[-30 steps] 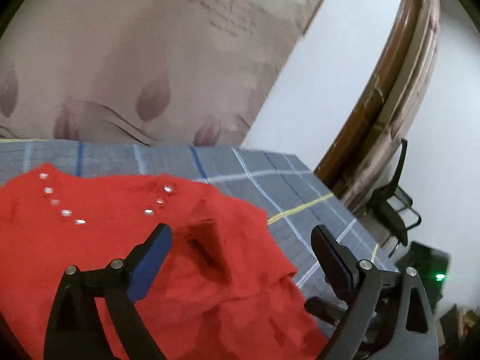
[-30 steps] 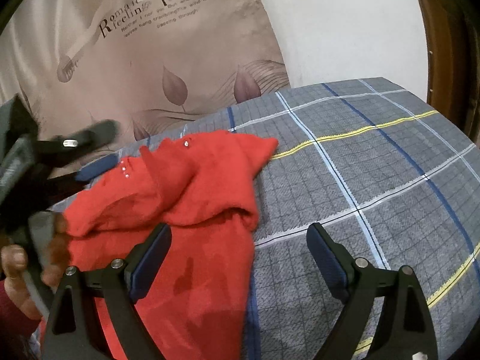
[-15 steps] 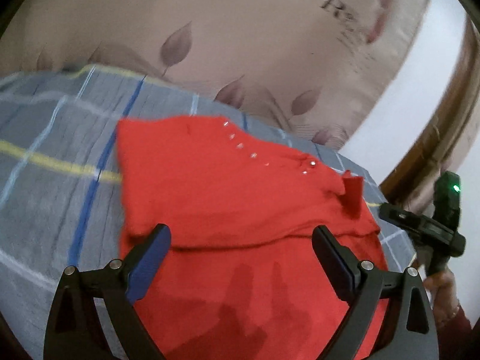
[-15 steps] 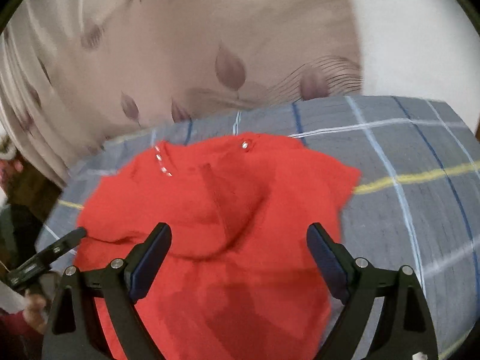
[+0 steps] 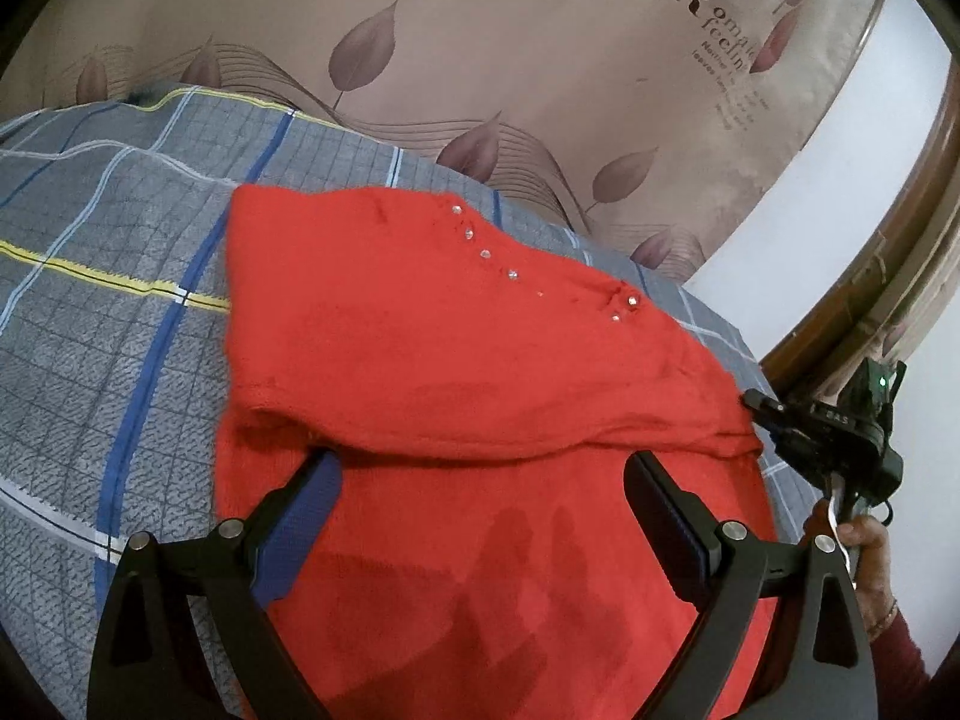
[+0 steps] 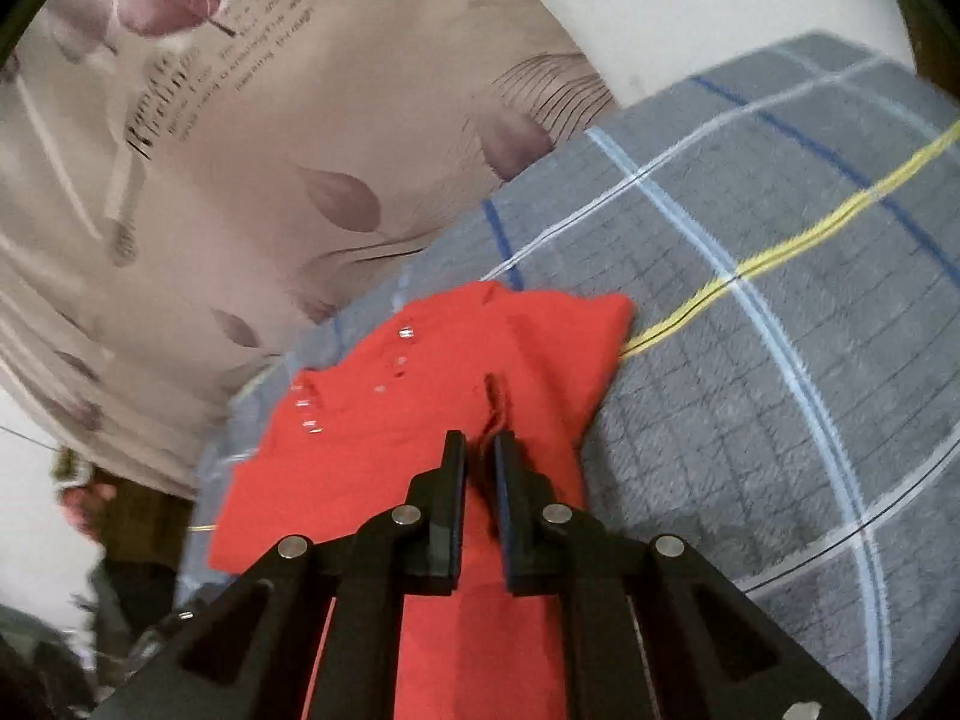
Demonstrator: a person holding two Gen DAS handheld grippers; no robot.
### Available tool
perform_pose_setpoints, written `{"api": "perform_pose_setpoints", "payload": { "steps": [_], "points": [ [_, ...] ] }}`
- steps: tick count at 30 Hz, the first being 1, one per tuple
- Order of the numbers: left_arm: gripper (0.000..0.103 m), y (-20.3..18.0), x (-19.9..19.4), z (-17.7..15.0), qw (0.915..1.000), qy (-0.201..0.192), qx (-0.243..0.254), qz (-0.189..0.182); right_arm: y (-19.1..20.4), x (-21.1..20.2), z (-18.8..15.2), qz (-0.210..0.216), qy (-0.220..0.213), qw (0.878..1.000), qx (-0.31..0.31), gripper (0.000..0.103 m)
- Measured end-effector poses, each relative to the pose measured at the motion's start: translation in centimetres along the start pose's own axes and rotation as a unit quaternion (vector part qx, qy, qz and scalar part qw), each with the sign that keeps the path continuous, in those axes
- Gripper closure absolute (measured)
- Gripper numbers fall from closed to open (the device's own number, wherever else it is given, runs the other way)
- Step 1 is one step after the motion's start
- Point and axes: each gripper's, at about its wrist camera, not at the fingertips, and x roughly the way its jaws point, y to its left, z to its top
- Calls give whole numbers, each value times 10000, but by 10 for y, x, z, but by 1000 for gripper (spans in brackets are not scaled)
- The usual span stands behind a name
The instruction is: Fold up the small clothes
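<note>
Red top spread on plaid blanket, right claw pinching its edge fold, left claw wide above

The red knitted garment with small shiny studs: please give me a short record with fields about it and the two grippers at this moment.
garment: red knitted garment with small shiny studs, upper part folded over lower
surface: grey plaid blanket with blue, white and yellow lines
left gripper: jaws wide open, over the fold edge, holding nothing
right gripper: jaws closed on a pinch of the red fabric
background: beige curtain with leaf print
</note>
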Motion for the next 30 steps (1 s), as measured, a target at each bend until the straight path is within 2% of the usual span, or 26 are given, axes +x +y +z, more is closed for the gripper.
{"api": "perform_pose_setpoints", "payload": {
  "steps": [2, 3, 4, 6, 8, 9, 10, 11, 12, 13, 15, 16, 18, 21, 30],
  "points": [
    [8, 1, 1, 0, 10000, 5, -25, 10, -3, -1, 2, 196, -13, 9998, 97, 87],
    [8, 1, 1, 0, 10000, 2, -37, 15, -3, 0, 4, 235, -16, 9996, 135, 76],
    [8, 1, 0, 0, 10000, 2, -44, 14, -3, 0, 7, 255, -45, 9995, 178, 60],
    [8, 1, 1, 1, 10000, 19, -58, 17, 0, 1, 12, 359, -96, 9991, 198, 38],
    [8, 1, 1, 1, 10000, 27, -63, 20, 4, 7, 18, 372, 2, 9992, 122, 38],
    [8, 1, 1, 1, 10000, 27, -62, 21, 7, 10, 19, 329, 56, 9994, 53, 38],
    [8, 1, 1, 1, 10000, 28, -62, 19, 12, 14, 19, 248, 114, 9996, -87, 44],
    [8, 1, 0, 1, 10000, 28, -66, 18, 18, 18, 20, 146, 183, 9993, -277, 52],
    [8, 1, 0, 1, 10000, 27, -71, 15, 22, 20, 20, 53, 247, 9989, -395, 69],
    [8, 1, 1, 1, 10000, 27, -74, 13, 27, 26, 19, -95, 364, 9978, -539, 76],
    [8, 1, 1, 1, 10000, 28, -81, 8, 32, 31, 18, -226, 430, 9964, -700, 82],
    [8, 1, 1, 1, 10000, 29, -82, 8, 35, 33, 18, -279, 455, 9955, -781, 91],
    [8, 2, 1, 1, 10000, 28, -89, 5, 35, 35, 17, -336, 472, 9949, -824, 94],
    [8, 2, 1, 1, 10000, 25, -96, -5, 32, 31, 20, -131, 408, 9971, -630, 97],
    [8, 5, 1, 2, 9999, -27, -169, -7, 39, -1, 55, 648, -273, 9975, -68, 98]
  ]
}}
